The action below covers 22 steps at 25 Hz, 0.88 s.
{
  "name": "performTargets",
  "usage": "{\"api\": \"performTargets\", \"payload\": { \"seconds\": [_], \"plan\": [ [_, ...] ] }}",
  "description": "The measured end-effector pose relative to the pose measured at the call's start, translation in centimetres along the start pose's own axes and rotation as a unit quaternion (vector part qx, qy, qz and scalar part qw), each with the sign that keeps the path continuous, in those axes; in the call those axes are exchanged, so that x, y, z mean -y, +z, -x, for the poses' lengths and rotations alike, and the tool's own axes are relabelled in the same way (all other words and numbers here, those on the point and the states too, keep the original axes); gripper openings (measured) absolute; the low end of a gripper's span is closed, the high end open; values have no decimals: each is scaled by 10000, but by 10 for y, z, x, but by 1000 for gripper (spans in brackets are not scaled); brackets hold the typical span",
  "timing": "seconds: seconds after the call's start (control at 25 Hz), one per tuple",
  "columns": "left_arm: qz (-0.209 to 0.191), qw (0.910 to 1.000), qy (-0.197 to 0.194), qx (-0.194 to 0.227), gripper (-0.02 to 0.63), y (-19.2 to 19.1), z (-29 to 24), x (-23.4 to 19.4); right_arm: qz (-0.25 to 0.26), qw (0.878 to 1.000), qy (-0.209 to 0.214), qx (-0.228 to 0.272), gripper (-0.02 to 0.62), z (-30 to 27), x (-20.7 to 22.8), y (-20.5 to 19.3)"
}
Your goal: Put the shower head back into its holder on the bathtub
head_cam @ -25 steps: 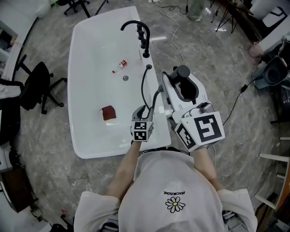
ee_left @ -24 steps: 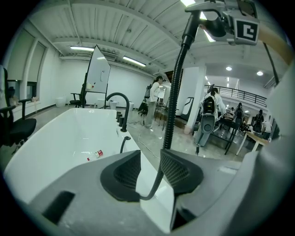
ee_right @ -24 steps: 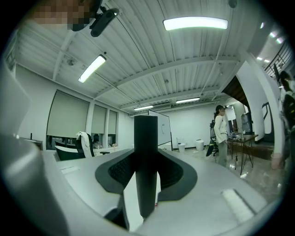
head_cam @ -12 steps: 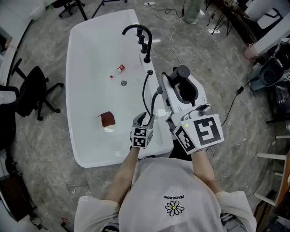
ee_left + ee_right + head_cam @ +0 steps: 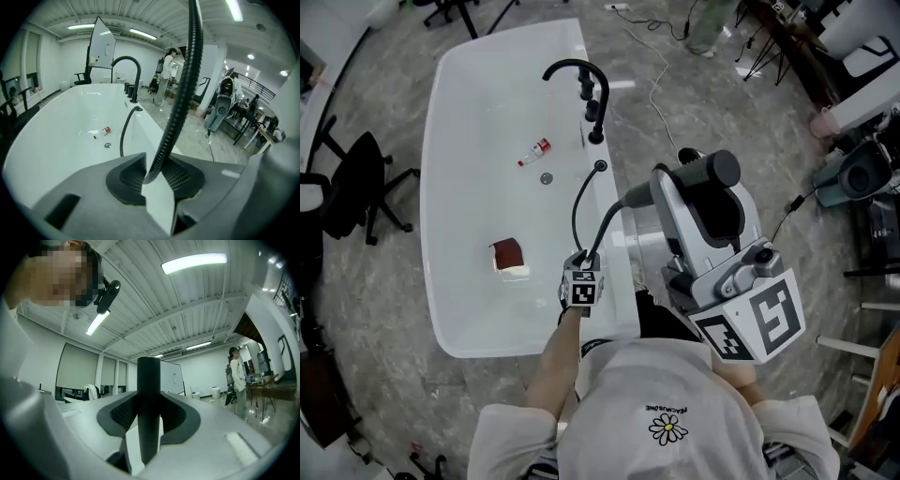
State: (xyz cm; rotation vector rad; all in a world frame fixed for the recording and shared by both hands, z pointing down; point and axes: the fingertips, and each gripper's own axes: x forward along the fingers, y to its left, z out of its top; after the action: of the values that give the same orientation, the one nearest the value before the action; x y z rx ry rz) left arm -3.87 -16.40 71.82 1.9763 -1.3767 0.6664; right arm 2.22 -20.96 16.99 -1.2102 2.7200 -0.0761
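Two grippers: right (image 5: 149,425) clamps shower head (image 5: 148,380); left (image 5: 157,180) closing, seemingly pinching hose (image 5: 185,84) at bathtub (image 5: 455,281).

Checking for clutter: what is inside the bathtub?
A red-capped bottle, the drain, a brown pad on a white block. The left tool, jaws closing around the hose, covers what lies beneath.

Grey marbled floor (image 5: 722,122): white oval bathtub (image 5: 450,141), black office chair (image 5: 352,183). Tub bottom: small red-capped bottle (image 5: 531,153), dark red square pad (image 5: 506,251).
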Motion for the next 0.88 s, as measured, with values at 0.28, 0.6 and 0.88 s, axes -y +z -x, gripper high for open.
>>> {"api": "performTargets", "payload": {
  "seconds": [0.28, 0.6, 0.88],
  "plan": [
    [325, 9960, 701, 448, 63, 34, -5, -33, 164, 9997, -185, -49, 136, 0, 32, 0],
    [226, 9657, 1480, 2123, 60, 157, 62, -99, 465, 9974, -486, 275, 135, 8, 30, 15],
    [-659, 9191, 1564, 3556, 61, 294, 137, -112, 367, 9960, -765, 281, 135, 6, 26, 6]
  ]
}}
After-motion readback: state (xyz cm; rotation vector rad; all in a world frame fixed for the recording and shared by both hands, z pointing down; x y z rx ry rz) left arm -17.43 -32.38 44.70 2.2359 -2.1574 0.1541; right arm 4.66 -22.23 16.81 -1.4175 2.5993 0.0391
